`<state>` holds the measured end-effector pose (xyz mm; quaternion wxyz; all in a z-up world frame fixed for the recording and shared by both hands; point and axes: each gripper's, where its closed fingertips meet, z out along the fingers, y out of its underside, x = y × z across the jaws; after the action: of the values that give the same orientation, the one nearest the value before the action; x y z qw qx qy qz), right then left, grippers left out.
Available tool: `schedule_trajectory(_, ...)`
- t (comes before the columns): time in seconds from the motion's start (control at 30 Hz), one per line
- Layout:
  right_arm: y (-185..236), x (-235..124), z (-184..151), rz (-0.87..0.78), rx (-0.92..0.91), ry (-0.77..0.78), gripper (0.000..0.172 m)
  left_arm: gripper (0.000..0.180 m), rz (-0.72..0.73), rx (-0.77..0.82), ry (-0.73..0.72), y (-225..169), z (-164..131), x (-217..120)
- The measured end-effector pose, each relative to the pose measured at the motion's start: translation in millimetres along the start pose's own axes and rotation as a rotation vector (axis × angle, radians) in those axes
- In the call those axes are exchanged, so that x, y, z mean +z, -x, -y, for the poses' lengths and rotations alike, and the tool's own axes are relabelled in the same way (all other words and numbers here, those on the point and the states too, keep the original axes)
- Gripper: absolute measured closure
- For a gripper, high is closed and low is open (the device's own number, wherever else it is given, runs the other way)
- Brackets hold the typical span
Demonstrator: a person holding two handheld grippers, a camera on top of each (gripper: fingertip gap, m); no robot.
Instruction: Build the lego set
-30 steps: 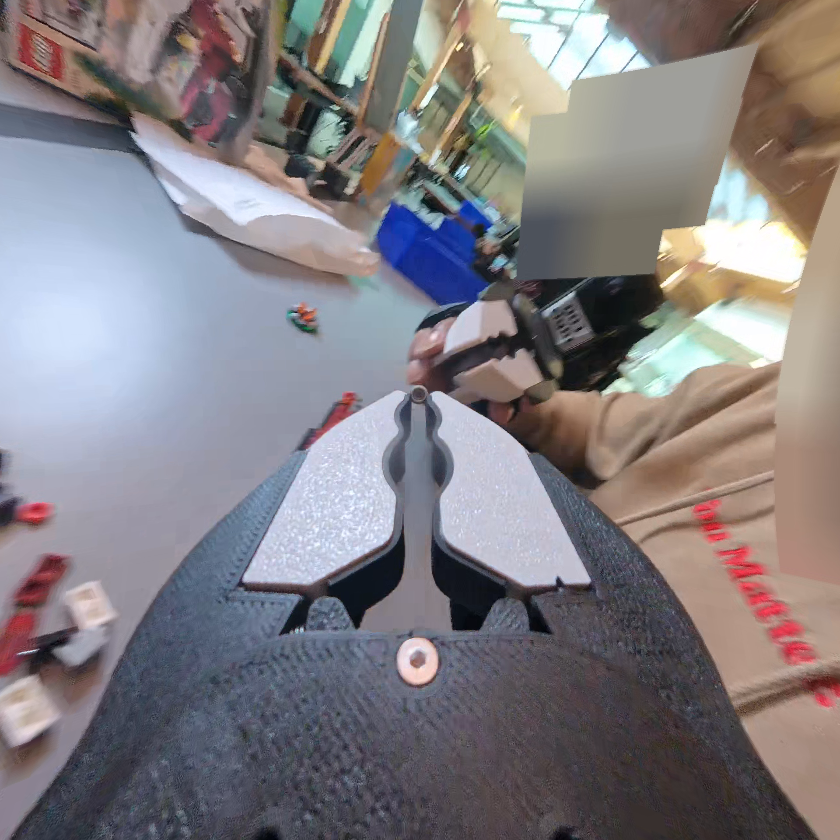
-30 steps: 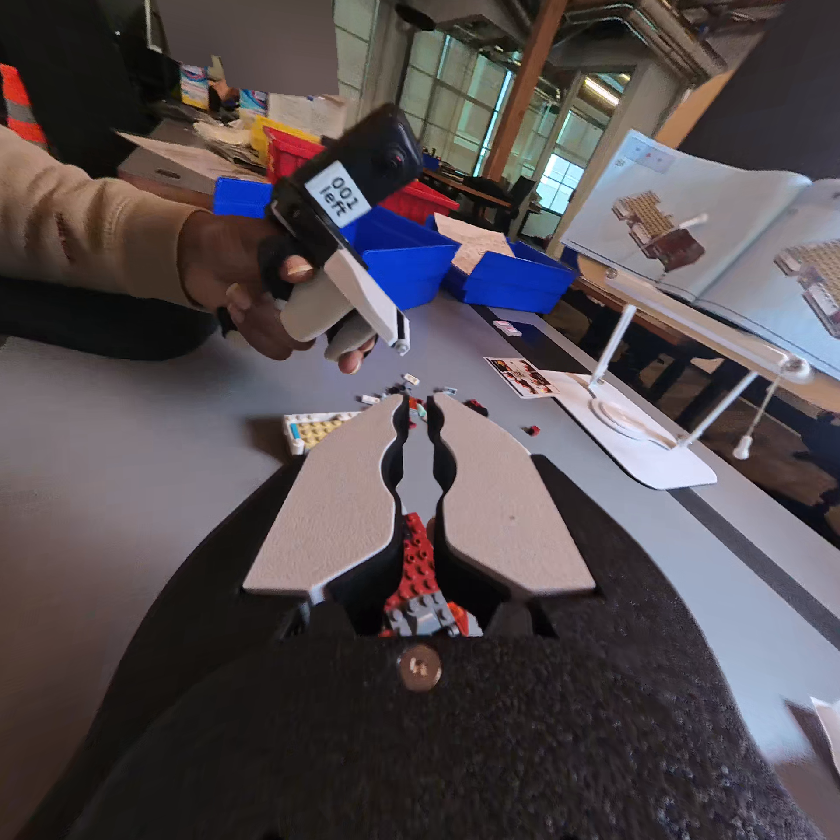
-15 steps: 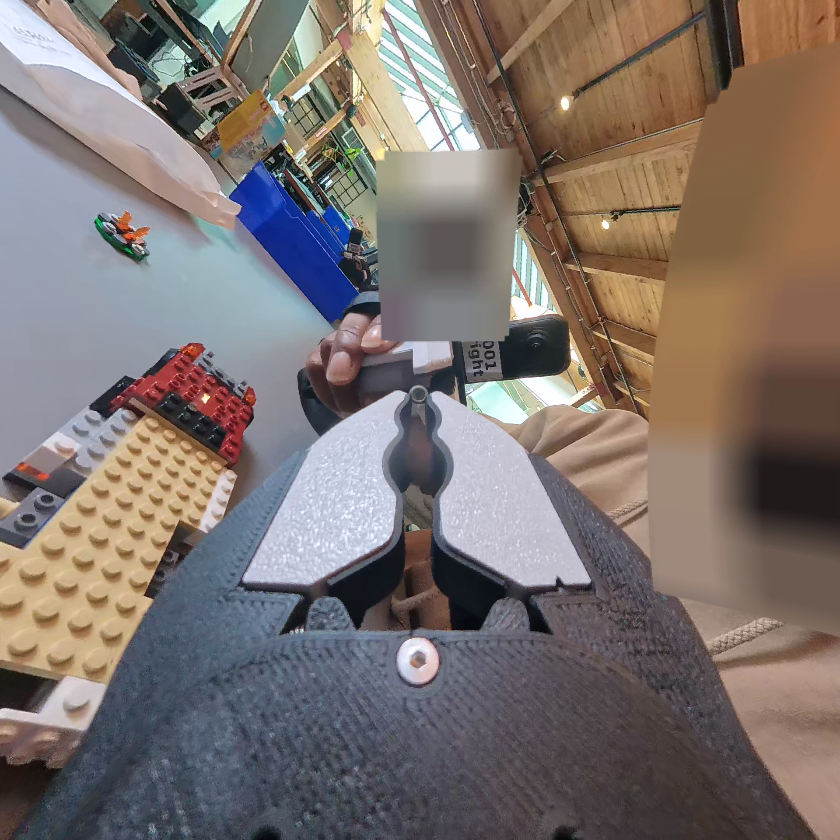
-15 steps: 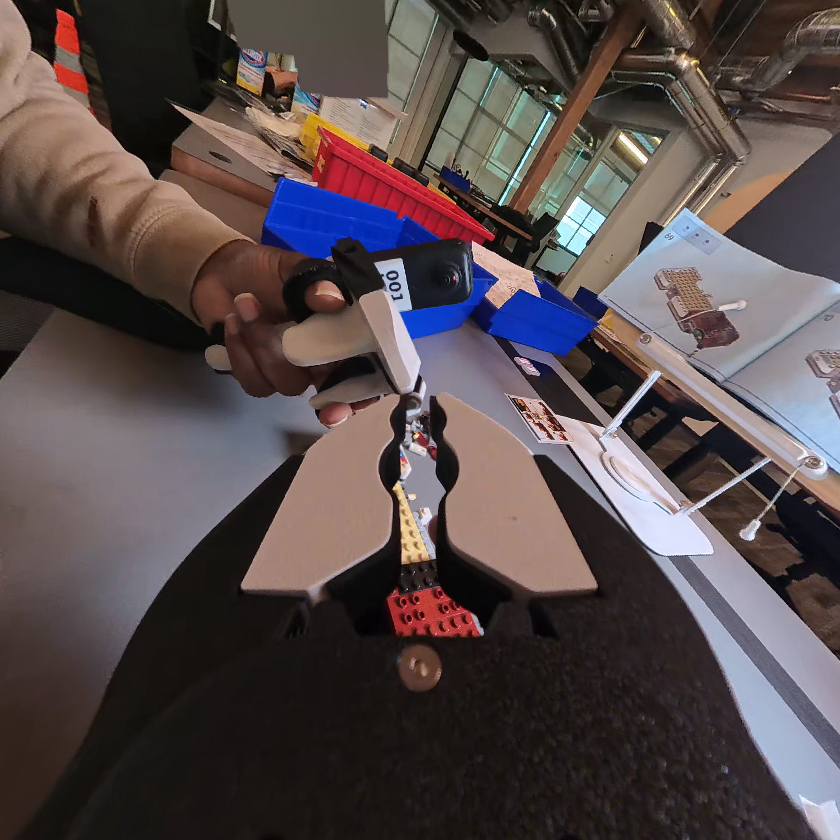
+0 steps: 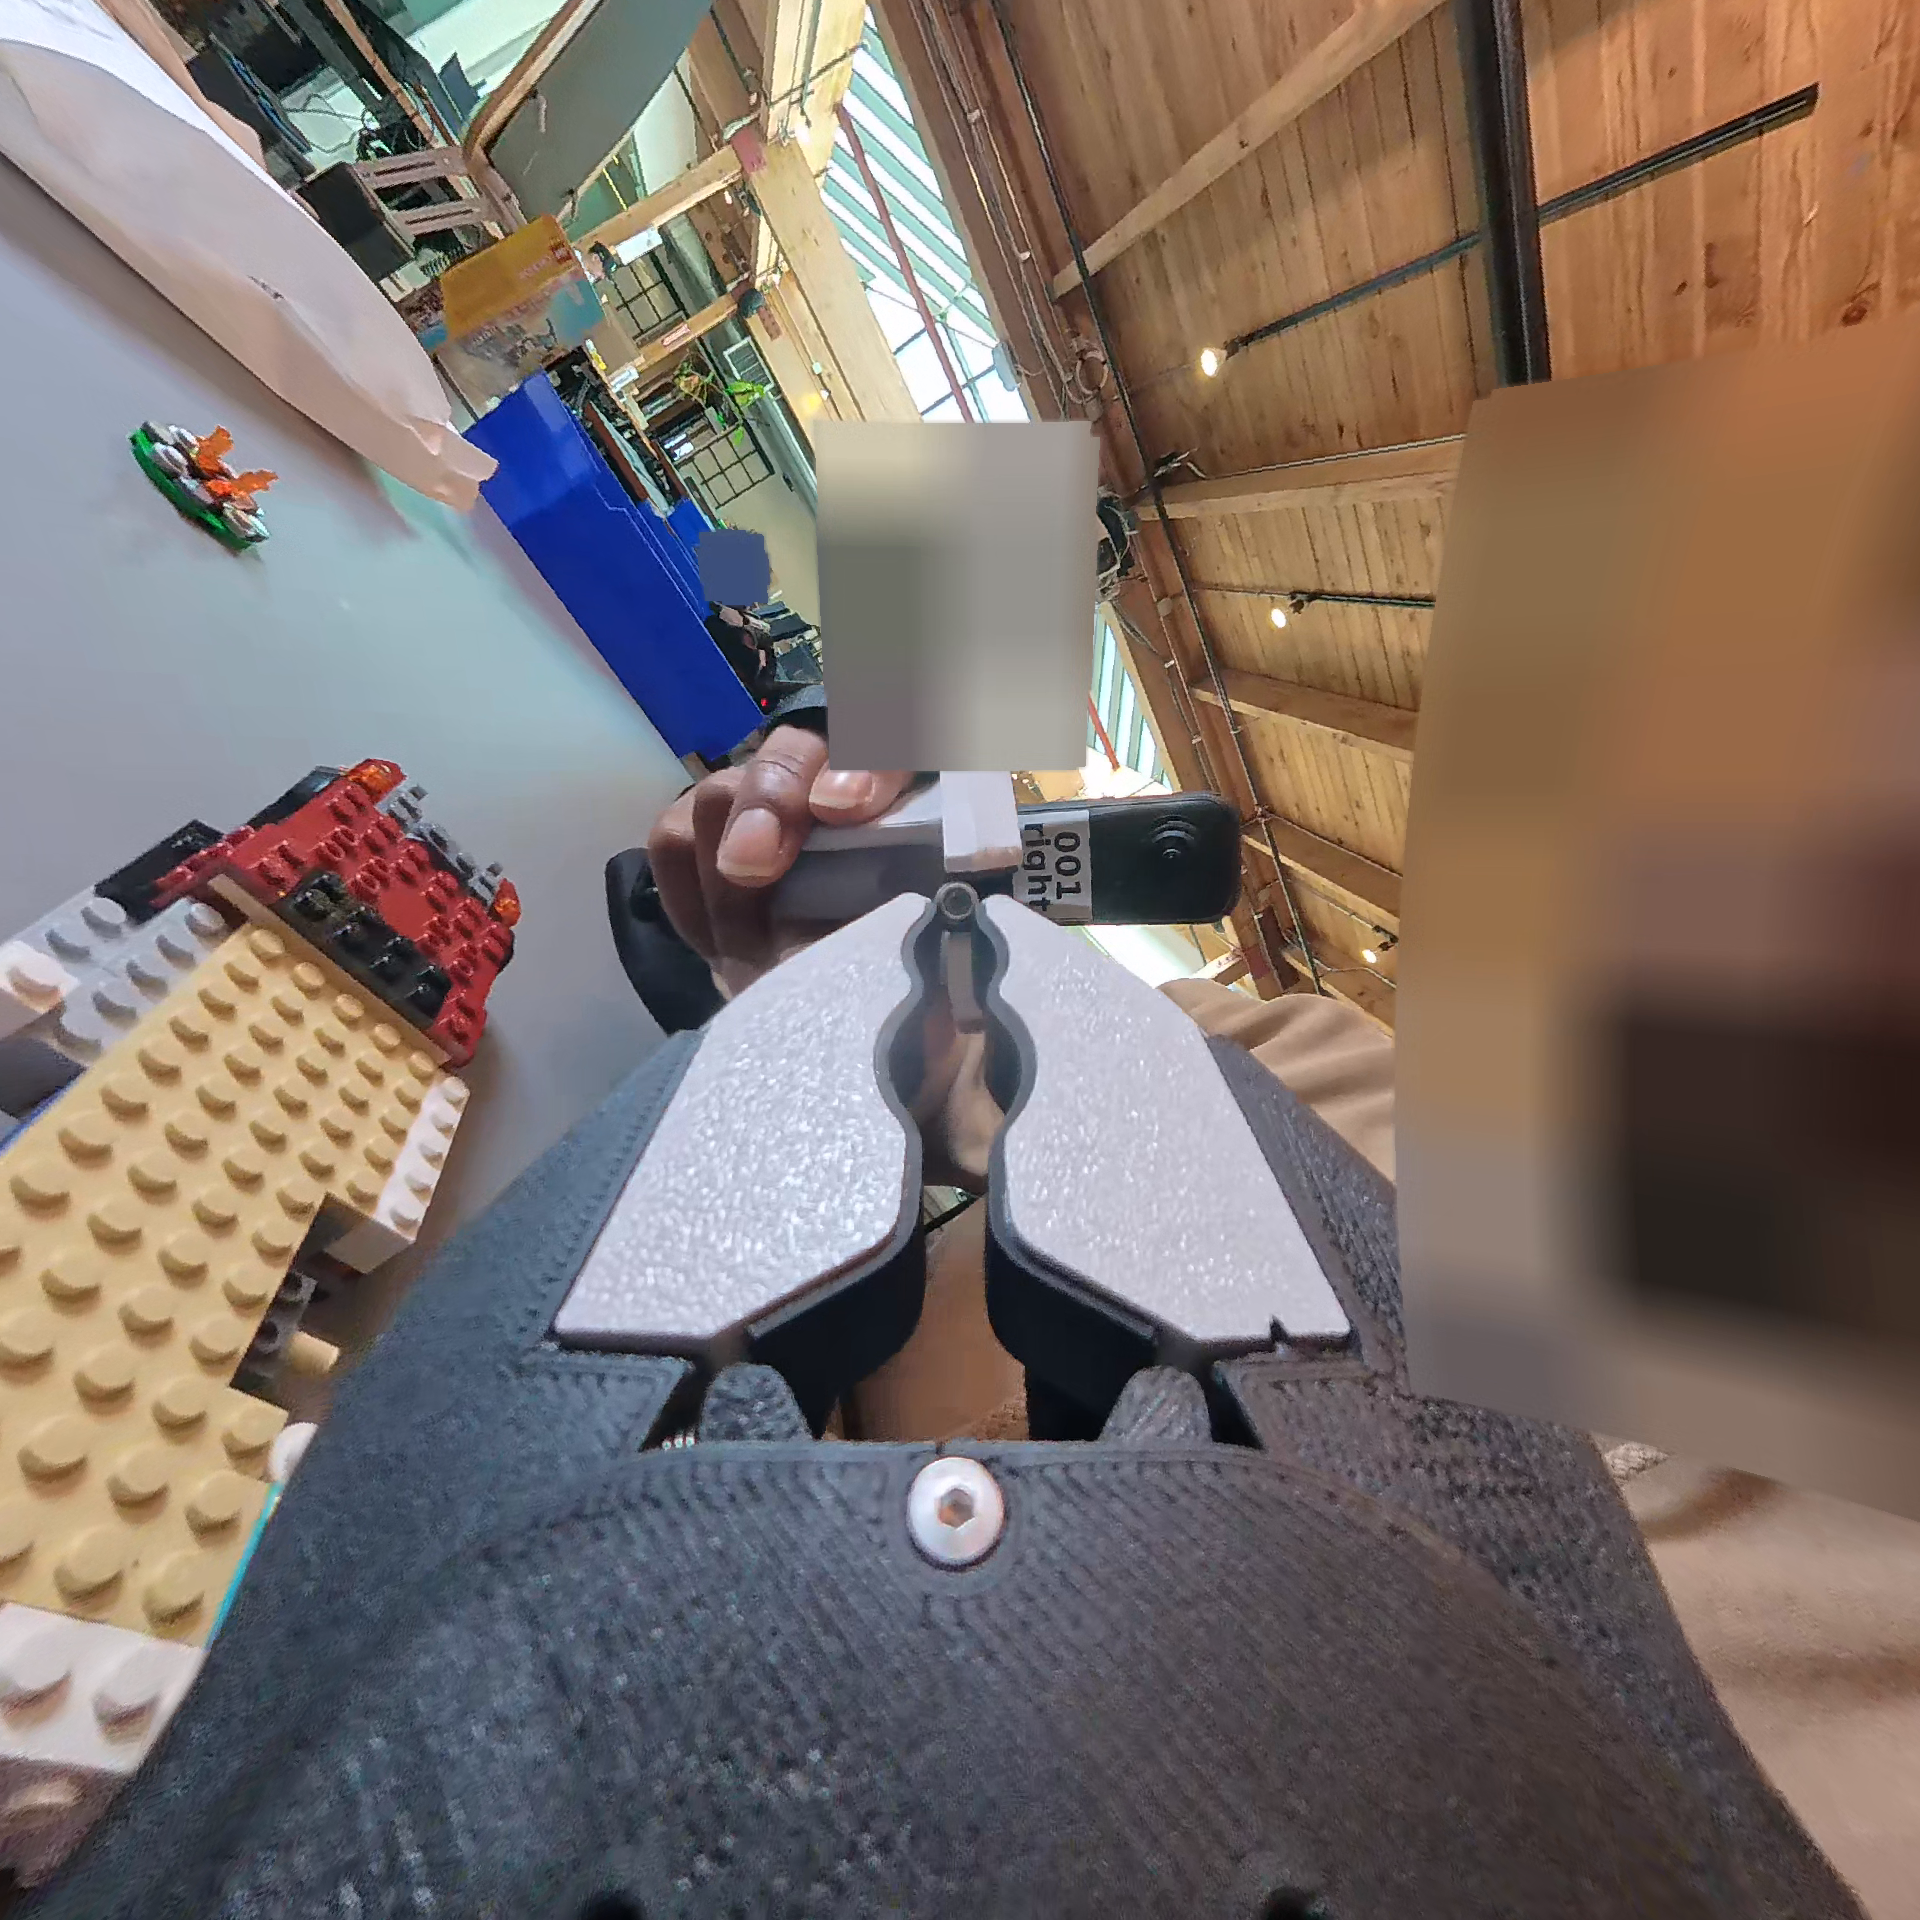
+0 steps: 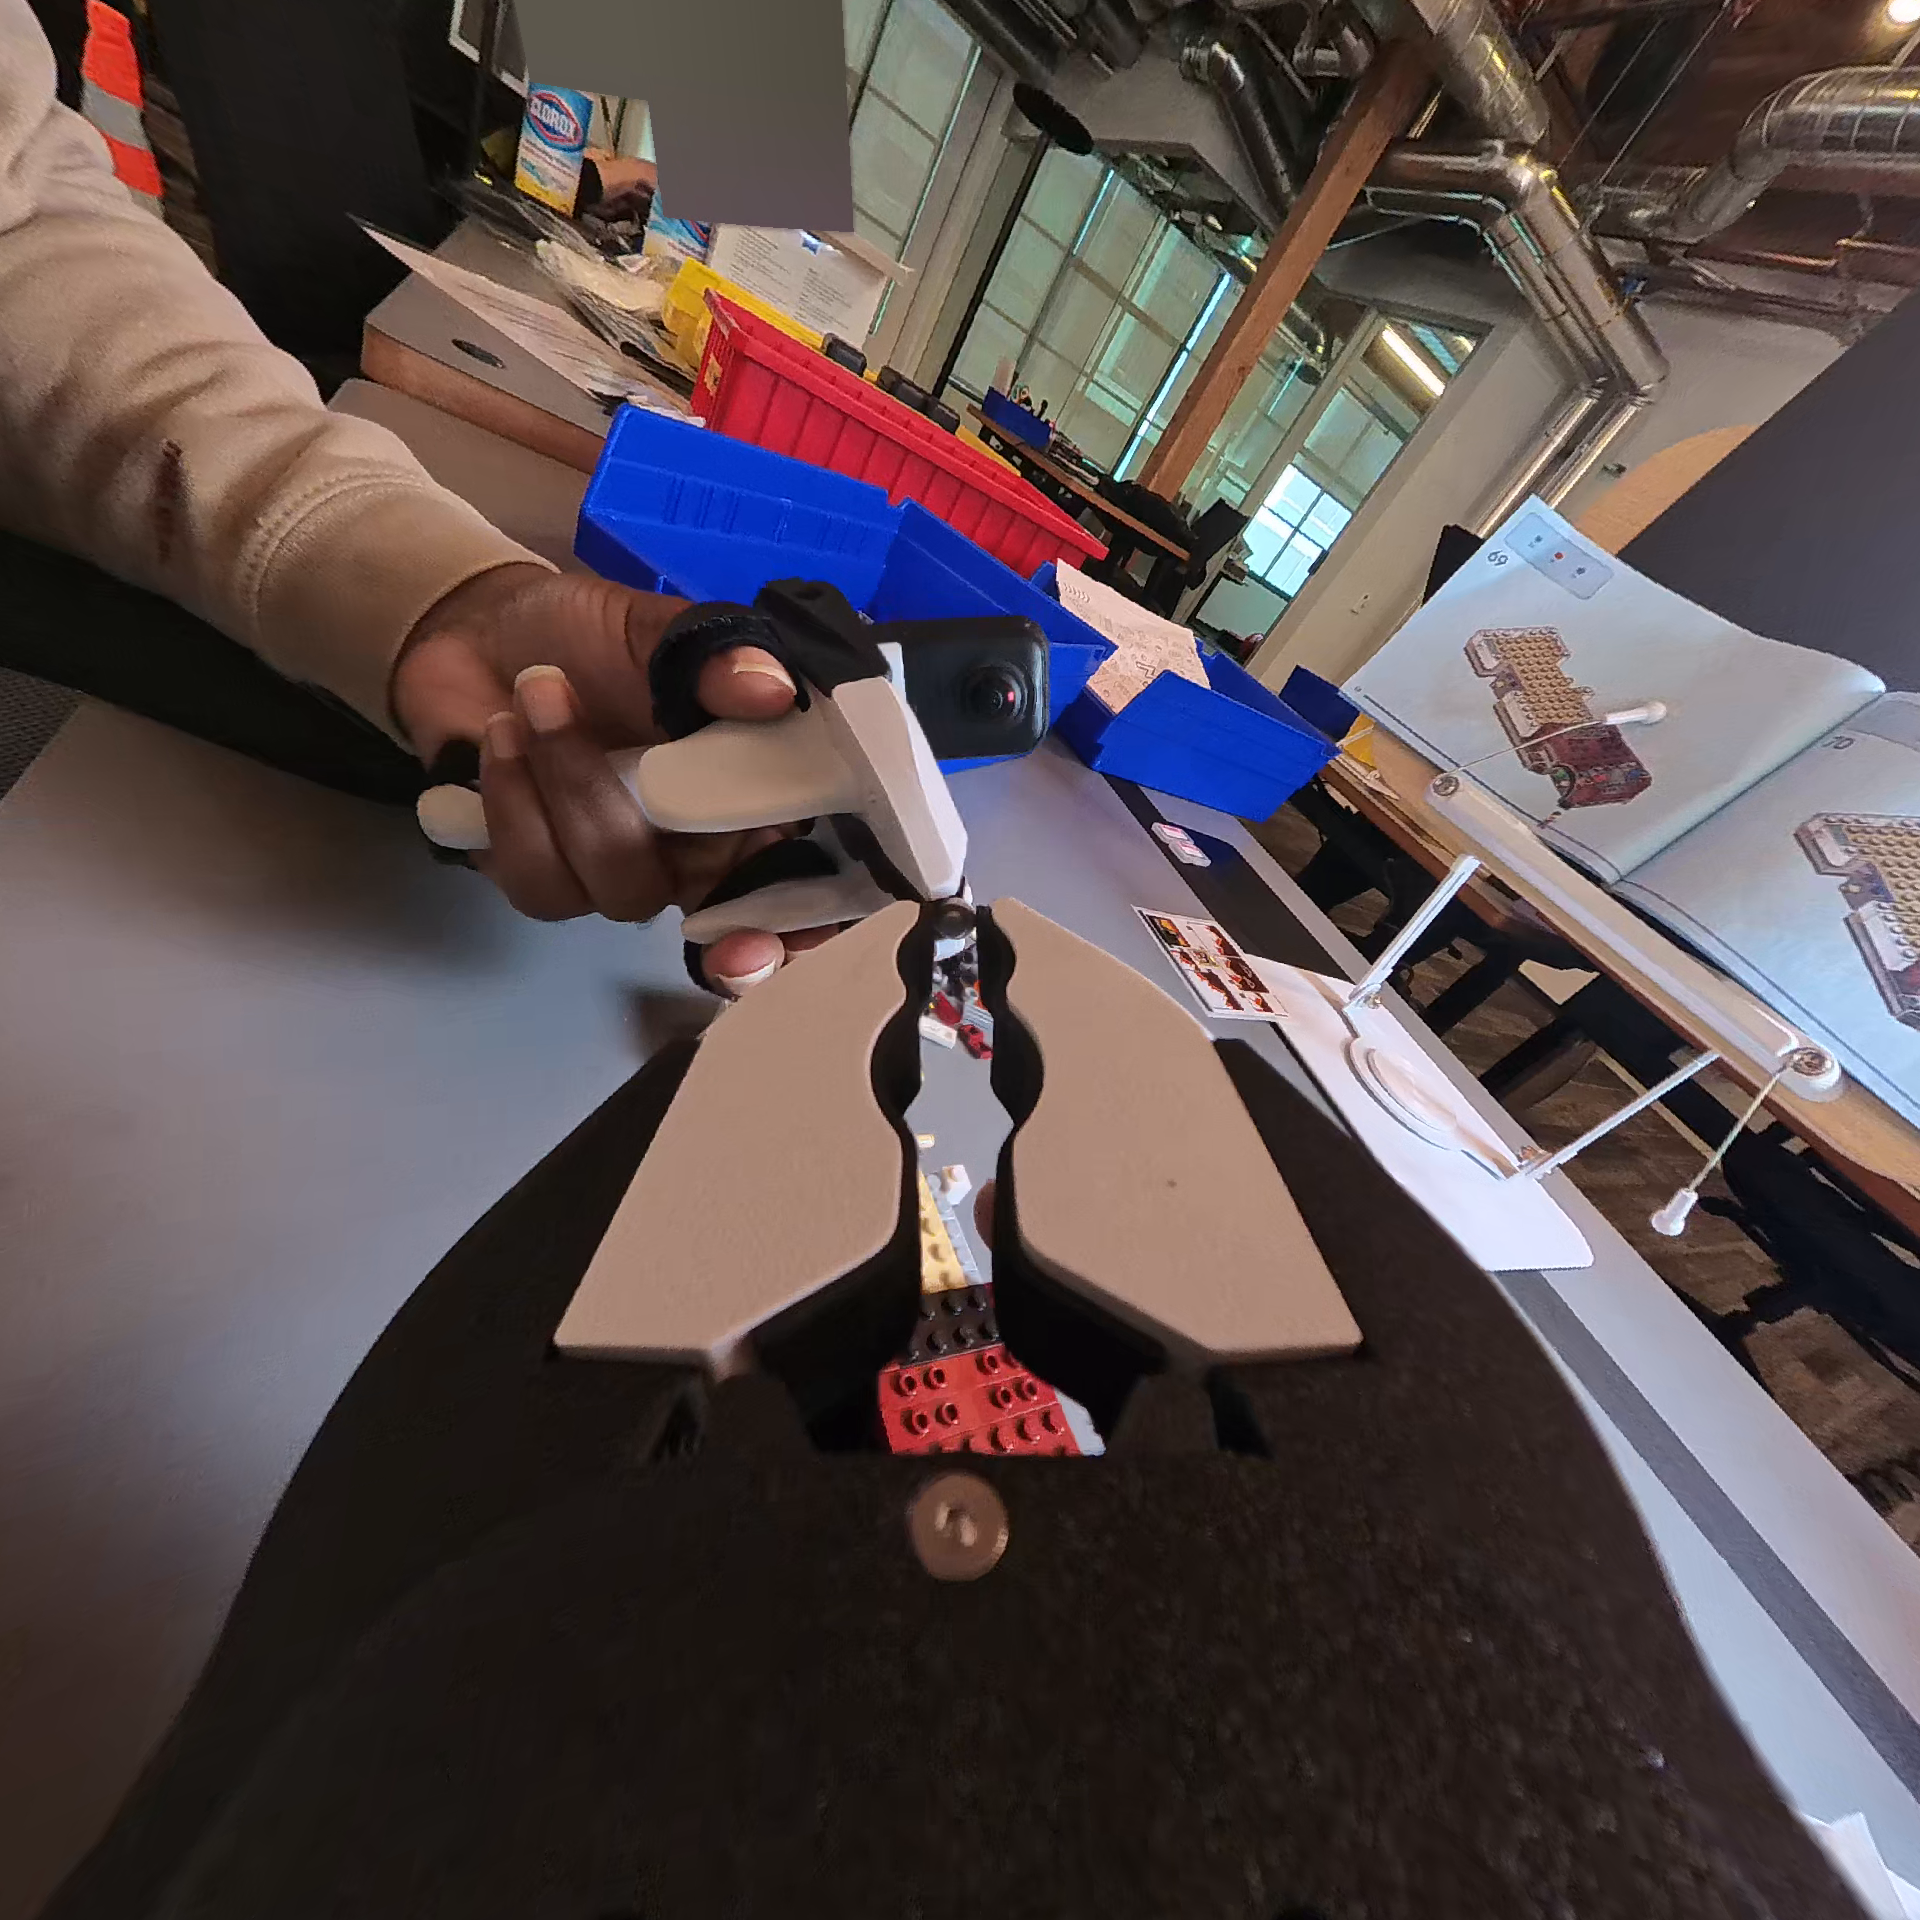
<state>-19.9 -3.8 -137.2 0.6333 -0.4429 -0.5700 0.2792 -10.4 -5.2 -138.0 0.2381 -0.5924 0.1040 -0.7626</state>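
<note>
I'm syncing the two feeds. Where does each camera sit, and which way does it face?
Left wrist view: on the left gripper, rolled sideways, facing the person; shows their right hand.
Right wrist view: on the right gripper, facing along the grey table toward blue bins; shows their left hand.
Shared: brick model, and jaws meeting.
</note>
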Motion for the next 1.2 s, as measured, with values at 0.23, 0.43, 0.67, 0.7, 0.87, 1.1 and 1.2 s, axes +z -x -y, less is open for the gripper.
schedule_trajectory(0.23,0.1,-1.0,-0.5,0.032,0.021,0.018,0.166,0.175,-0.016,-0.026,0.003,-0.8,-1.0,1.0)
schedule_trajectory(0.43,-5.0,-40.4,-51.7,0.317,0.137,0.435,0.166,0.157,0.435,0.548,0.209,35.9,10.7,-25.2)
schedule_trajectory(0.67,34.8,-99.5,-107.8,0.616,0.18,0.889,0.165,0.122,0.901,1.074,0.717,94.3,-7.1,-63.0)
schedule_trajectory(0.7,37.1,-103.2,-112.9,0.635,0.173,0.931,0.165,0.119,0.909,1.088,0.759,97.8,-10.6,-63.2)
schedule_trajectory(0.87,37.5,-106.2,-123.1,0.689,0.132,1.031,0.165,0.127,0.954,1.18,0.872,110.7,-13.0,-56.7)
schedule_trajectory(1.1,31.5,-104.0,-131.0,0.715,0.092,1.08,0.165,0.131,0.968,1.214,1.016,116.5,-12.5,-44.5)
schedule_trajectory(1.2,30.0,-102.1,-131.7,0.711,0.091,1.073,0.165,0.139,0.994,1.231,1.023,121.0,-7.1,-36.0)
